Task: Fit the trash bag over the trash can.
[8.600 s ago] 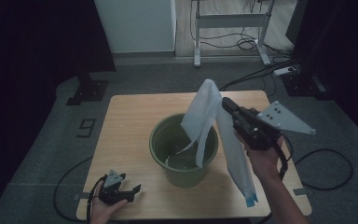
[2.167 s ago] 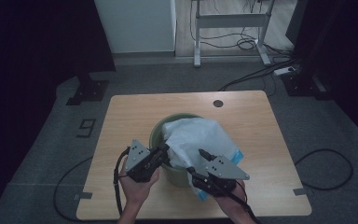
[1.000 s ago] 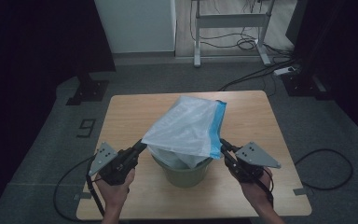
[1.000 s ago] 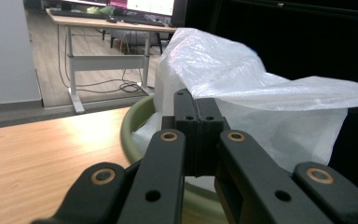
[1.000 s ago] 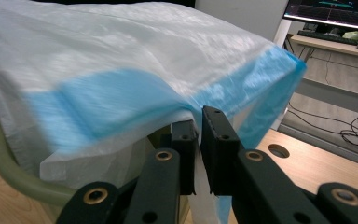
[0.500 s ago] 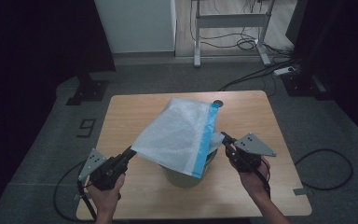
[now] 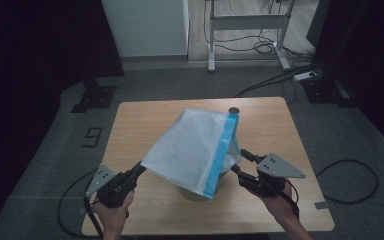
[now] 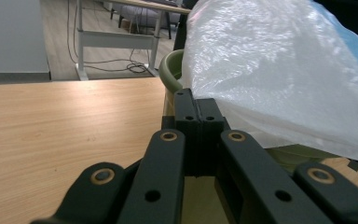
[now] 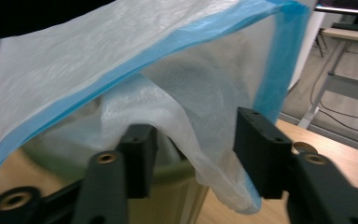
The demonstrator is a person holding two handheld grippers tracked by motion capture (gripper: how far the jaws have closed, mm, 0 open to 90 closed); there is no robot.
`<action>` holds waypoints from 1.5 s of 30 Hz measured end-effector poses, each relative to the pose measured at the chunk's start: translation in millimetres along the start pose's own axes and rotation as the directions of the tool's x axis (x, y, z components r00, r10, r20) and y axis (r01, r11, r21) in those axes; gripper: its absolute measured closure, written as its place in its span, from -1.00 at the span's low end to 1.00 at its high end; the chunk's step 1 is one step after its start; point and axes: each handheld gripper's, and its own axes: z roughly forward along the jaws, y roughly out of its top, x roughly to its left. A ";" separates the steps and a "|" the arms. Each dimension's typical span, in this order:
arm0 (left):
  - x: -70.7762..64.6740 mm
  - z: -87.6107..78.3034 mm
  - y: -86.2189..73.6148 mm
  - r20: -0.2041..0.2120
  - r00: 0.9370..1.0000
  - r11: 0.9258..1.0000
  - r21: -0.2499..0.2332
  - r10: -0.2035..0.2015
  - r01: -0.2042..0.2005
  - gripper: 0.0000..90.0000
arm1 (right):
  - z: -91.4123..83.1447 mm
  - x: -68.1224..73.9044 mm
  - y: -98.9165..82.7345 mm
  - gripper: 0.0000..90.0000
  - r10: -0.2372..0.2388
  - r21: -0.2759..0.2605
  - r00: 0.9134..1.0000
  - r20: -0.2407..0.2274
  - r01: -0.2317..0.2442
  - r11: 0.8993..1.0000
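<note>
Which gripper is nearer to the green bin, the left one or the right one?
Right. The right gripper sits open beside the green bin, its jaws having just opened around loose bag plastic at the rim. The left gripper stands farther out, shut on a corner of the white bag.

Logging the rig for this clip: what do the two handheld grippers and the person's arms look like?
Both the left gripper and right gripper are black, each with two blocky jaws on linkage arms with brass-coloured pivots. Each carries a grey three-cornered plate with dark dots, and a black cable trails from each. The forearms are bare, with no sleeves in view.

The plastic bag [image 7: 195, 150] hides most of the green bin [image 7: 195, 192].
</note>
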 end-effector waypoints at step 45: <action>-21.0 25.3 -3.3 0.063 0.998 1.000 0.014 0.015 -0.016 0.99 | 26.0 -22.9 40.3 0.97 0.183 -0.113 0.983 0.011 -0.180 0.977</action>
